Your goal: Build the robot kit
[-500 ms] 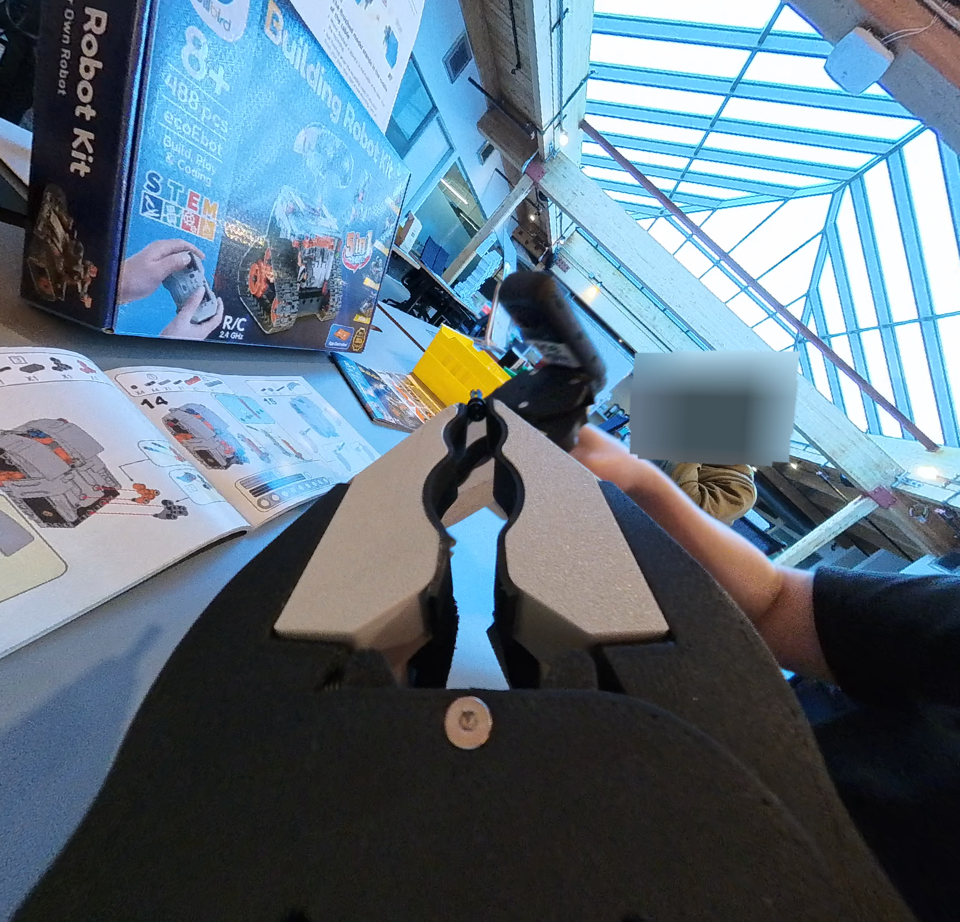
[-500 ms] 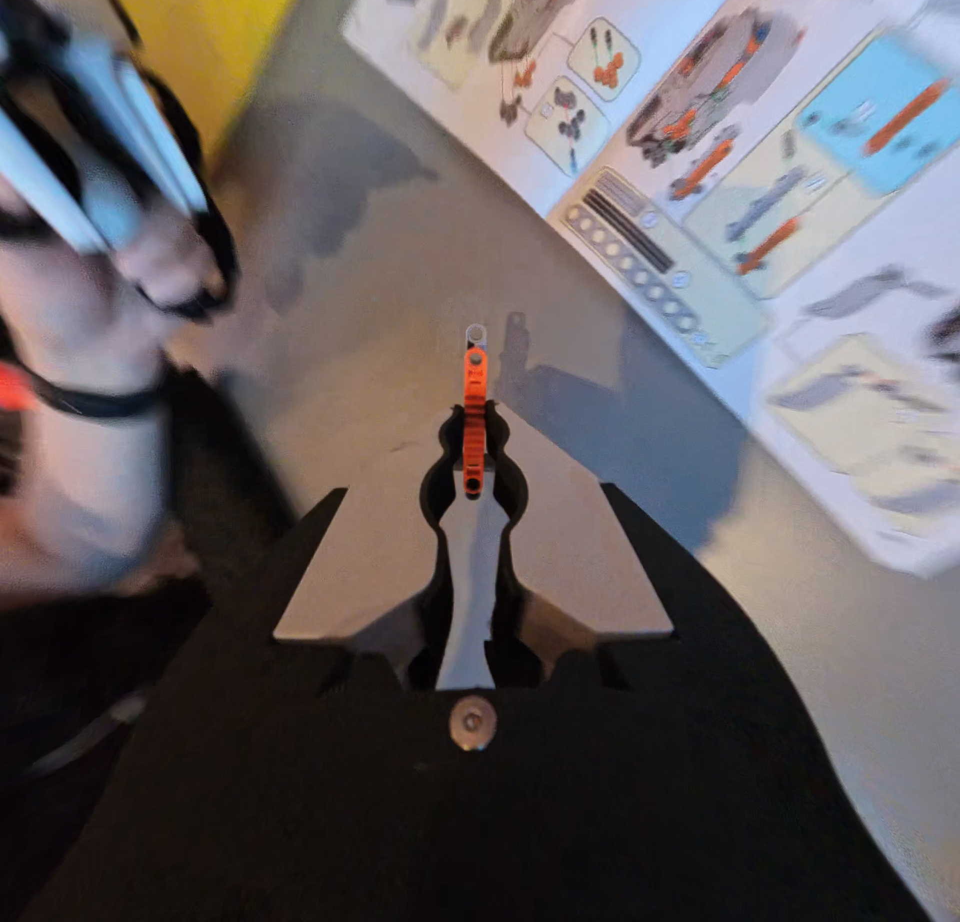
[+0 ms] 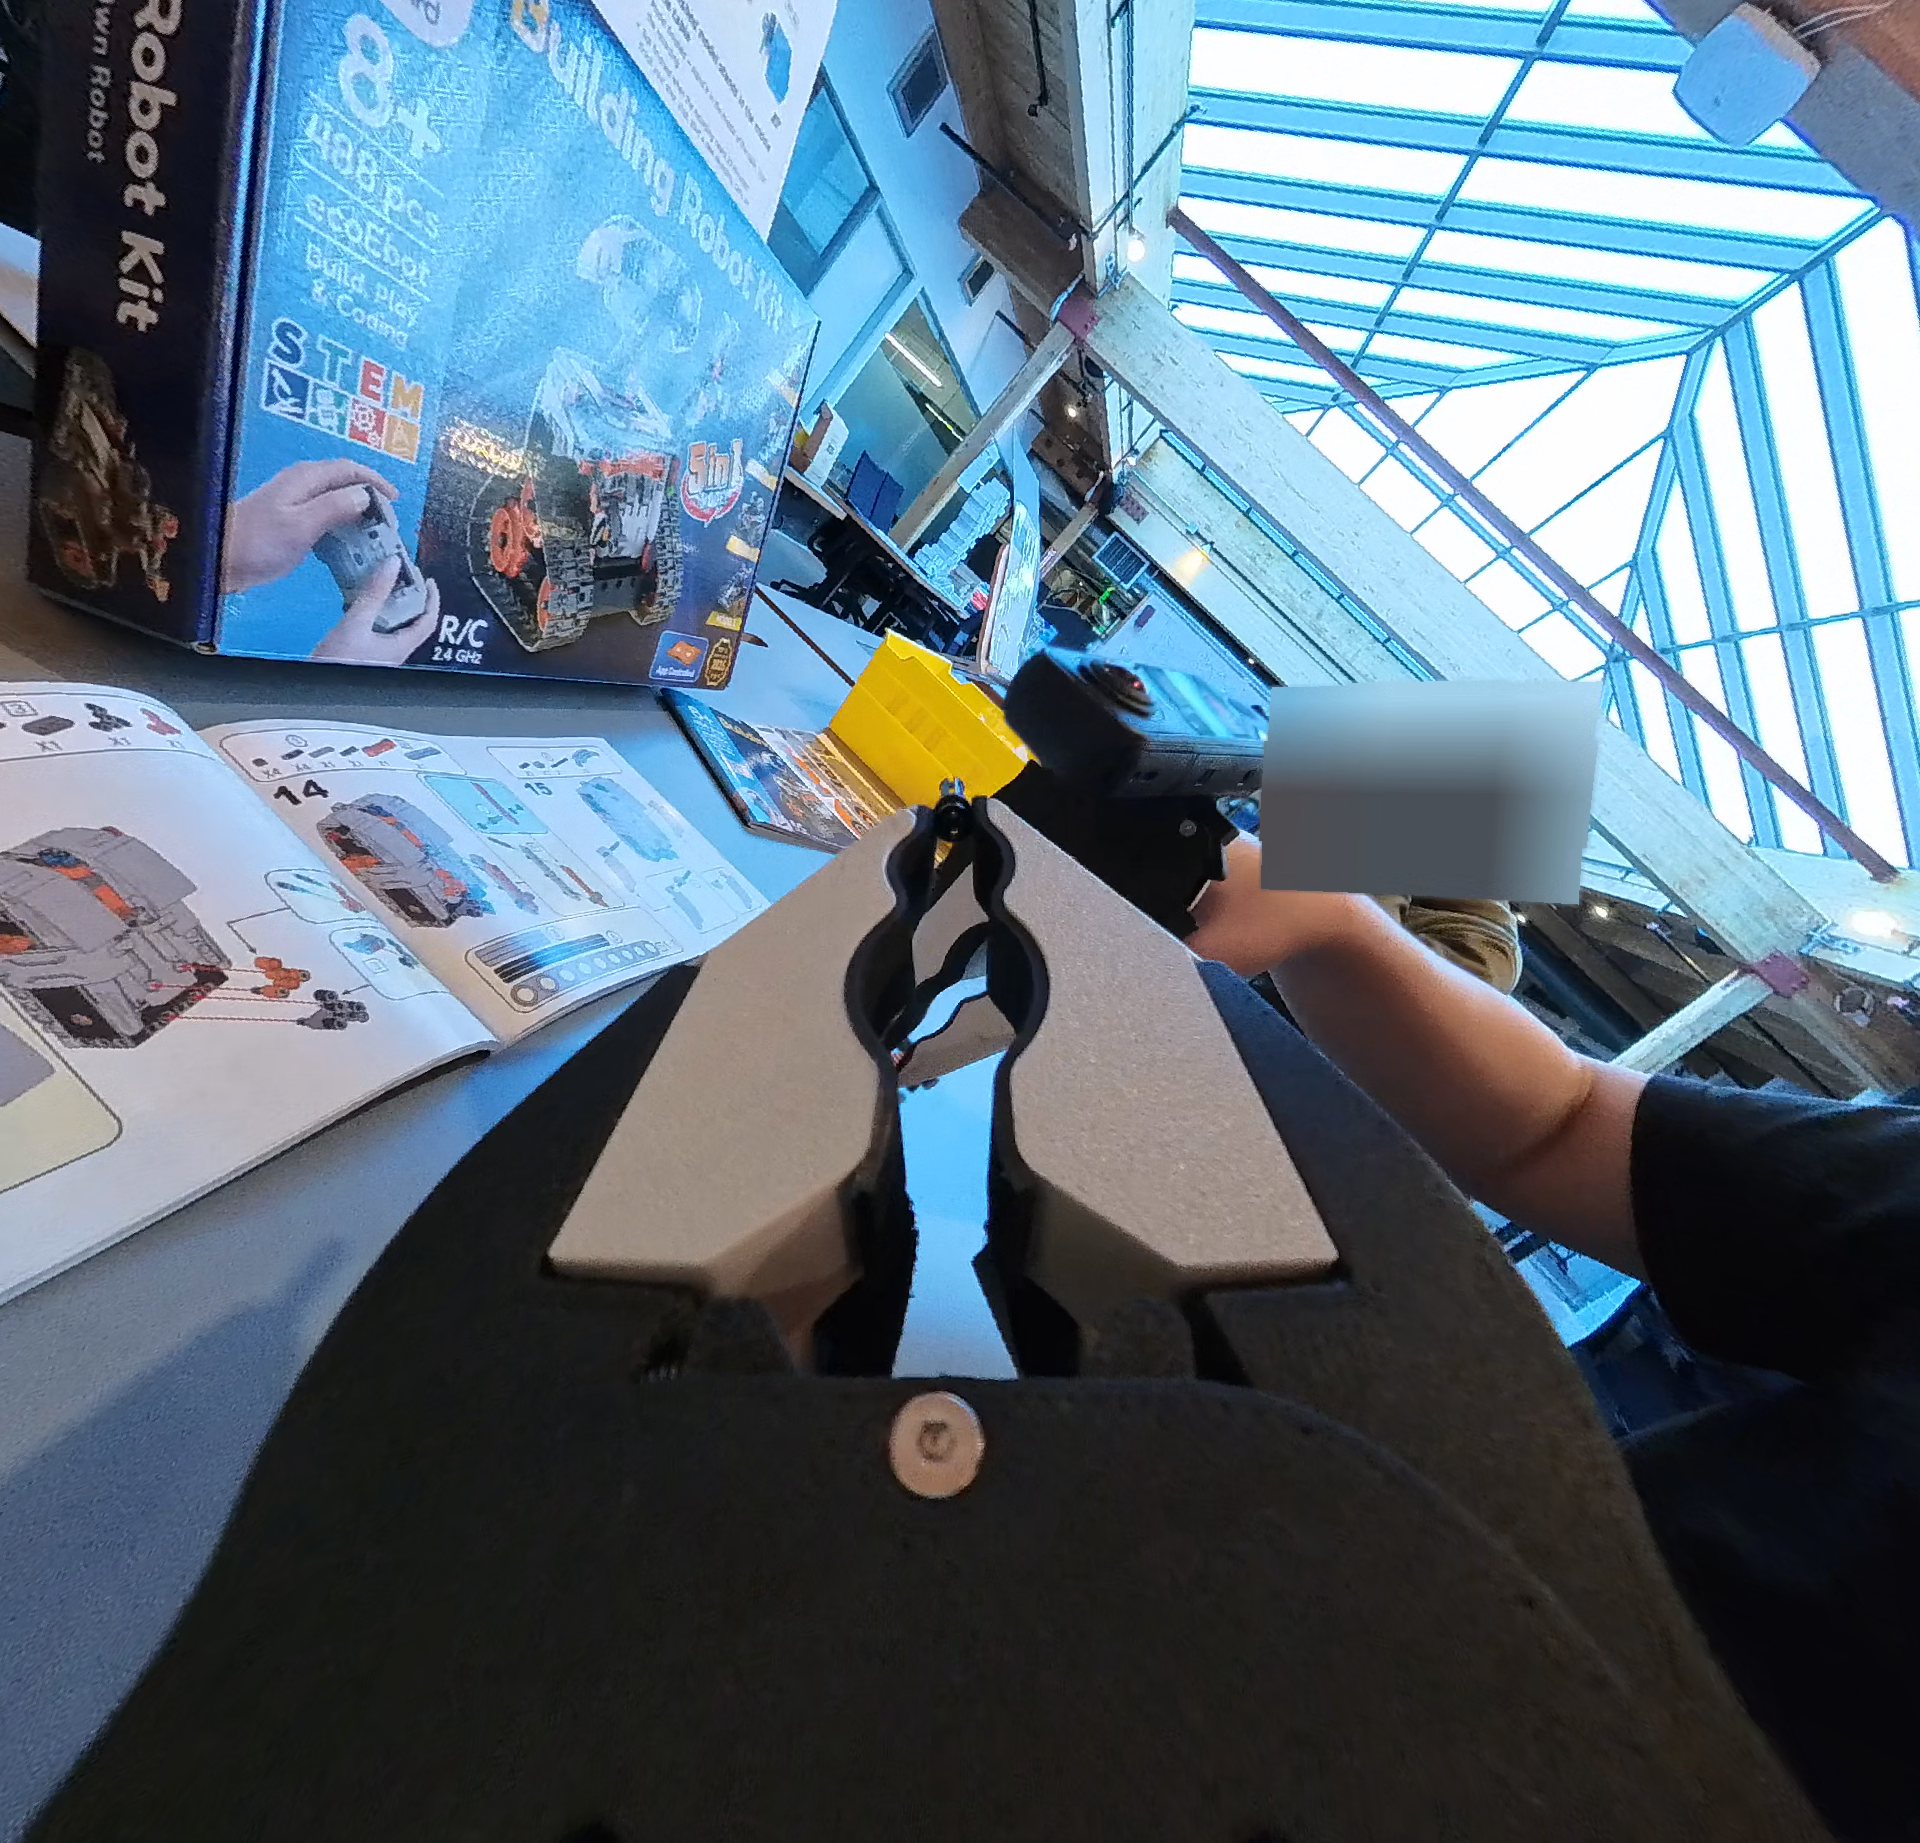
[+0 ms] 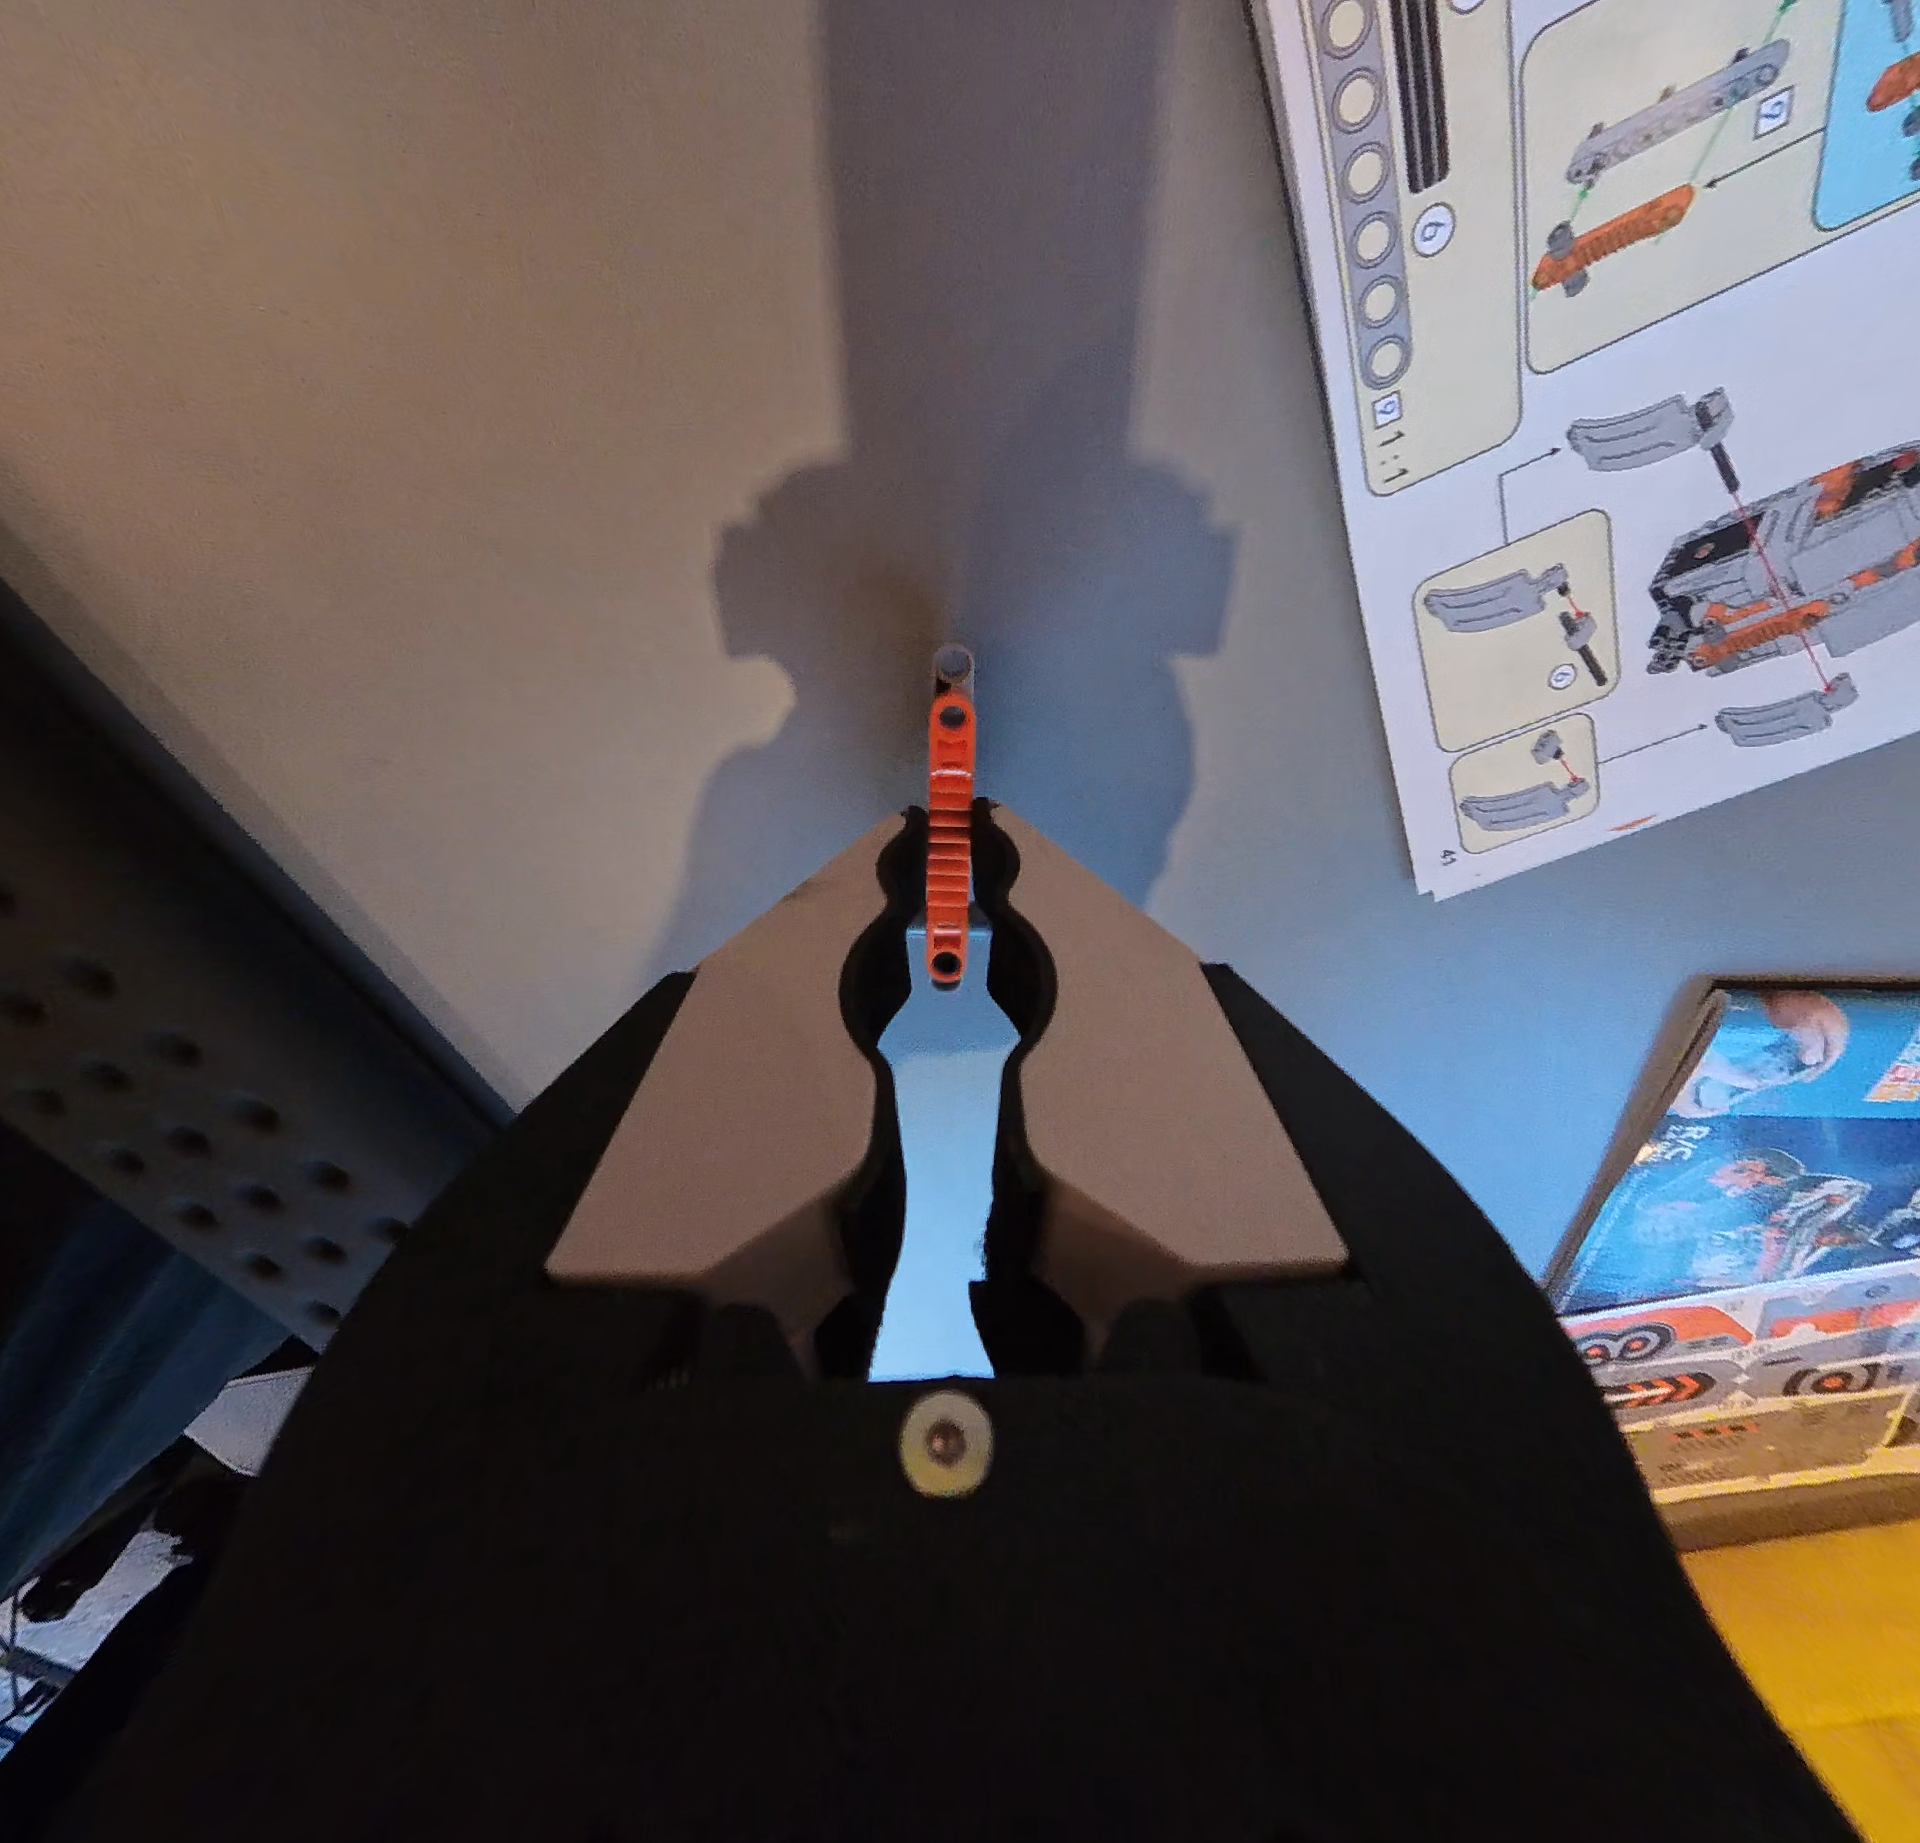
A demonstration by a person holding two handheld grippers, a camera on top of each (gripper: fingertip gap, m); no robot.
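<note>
My right gripper (image 4: 951, 817) is shut on a thin orange toothed beam (image 4: 950, 837) with a small grey pin (image 4: 952, 664) at its far end, held over the grey table (image 4: 468, 339). My left gripper (image 3: 951, 819) is shut on a small black pin (image 3: 952, 817) at its fingertips. It is tilted upward above the table. In the left wrist view the other gripper (image 3: 1122, 806) shows just beyond my fingertips, held by a person's hand and bare forearm (image 3: 1403, 1024).
An open instruction booklet (image 3: 312, 910) lies on the table and also shows in the right wrist view (image 4: 1662, 339). A blue kit box (image 3: 468, 287) stands behind it. A yellow bin (image 3: 914, 723) and a flat printed box (image 4: 1787, 1222) are nearby. A perforated grey rail (image 4: 187, 1066) runs at left. Tip to tip, the grippers are about 20 cm apart.
The right gripper has swung with the orange beam, so the booklet now lies at upper right and the hand has left its view. The other gripper in the left view has tilted over.
</note>
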